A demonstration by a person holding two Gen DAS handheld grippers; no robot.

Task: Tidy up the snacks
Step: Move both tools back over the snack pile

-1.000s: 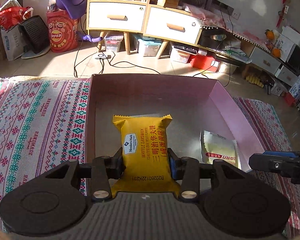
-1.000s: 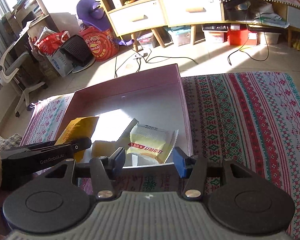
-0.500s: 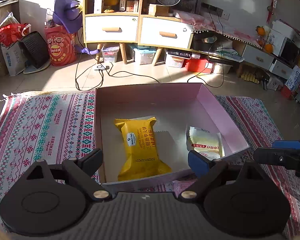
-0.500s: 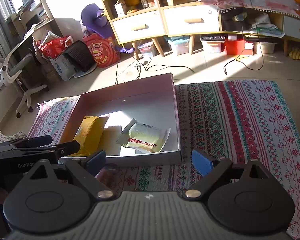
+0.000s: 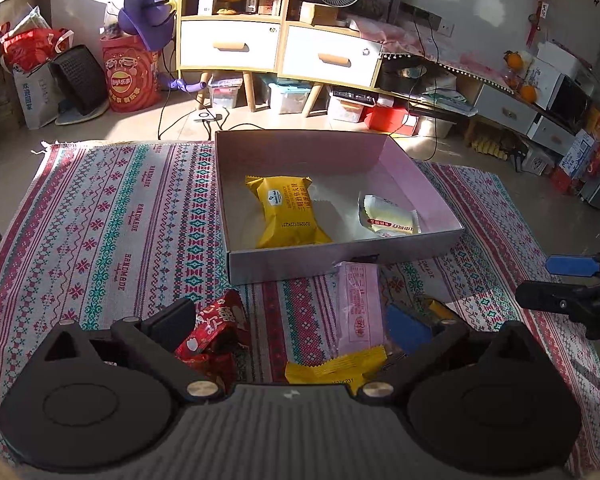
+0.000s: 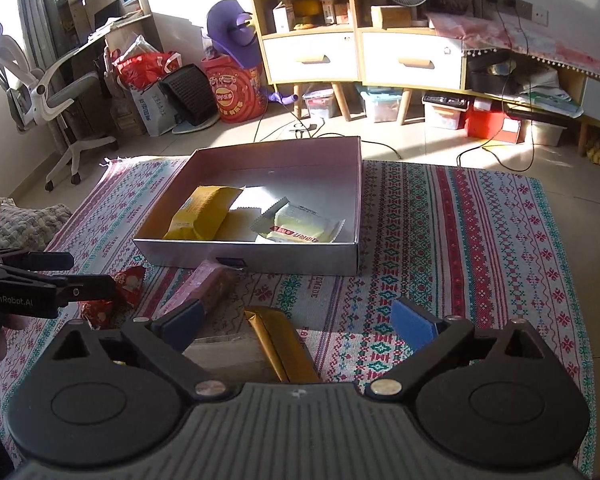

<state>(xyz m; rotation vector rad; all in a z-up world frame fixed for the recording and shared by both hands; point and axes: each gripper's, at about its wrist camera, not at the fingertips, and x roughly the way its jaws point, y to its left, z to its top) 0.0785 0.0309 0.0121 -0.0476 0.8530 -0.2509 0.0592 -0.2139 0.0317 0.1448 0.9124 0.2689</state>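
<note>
A pink open box (image 5: 300, 152) (image 6: 284, 152) lies on the patterned rug and holds a yellow waffle packet (image 5: 288, 210) (image 6: 198, 214) and a pale yellow packet (image 5: 388, 218) (image 6: 300, 224). In front of the box lie a pink packet (image 5: 356, 308) (image 6: 198, 286), a red packet (image 5: 212, 332) (image 6: 128, 280), a second yellow packet (image 5: 336, 366) and a gold packet (image 6: 280, 344). My left gripper (image 5: 290, 326) is open and empty above these loose packets. My right gripper (image 6: 296, 322) is open and empty over the gold packet.
The woven rug (image 5: 112, 220) (image 6: 460, 240) covers the floor around the box. Behind it stand a drawer cabinet (image 5: 276, 48), bags, cables and storage bins. An office chair (image 6: 40, 92) stands at the far left. A knitted cushion (image 6: 16, 220) lies at the rug's left edge.
My left gripper let go of the yellow waffle packet in the box and opened. Both grippers drew back from the box, and the loose packets in front of it came into view.
</note>
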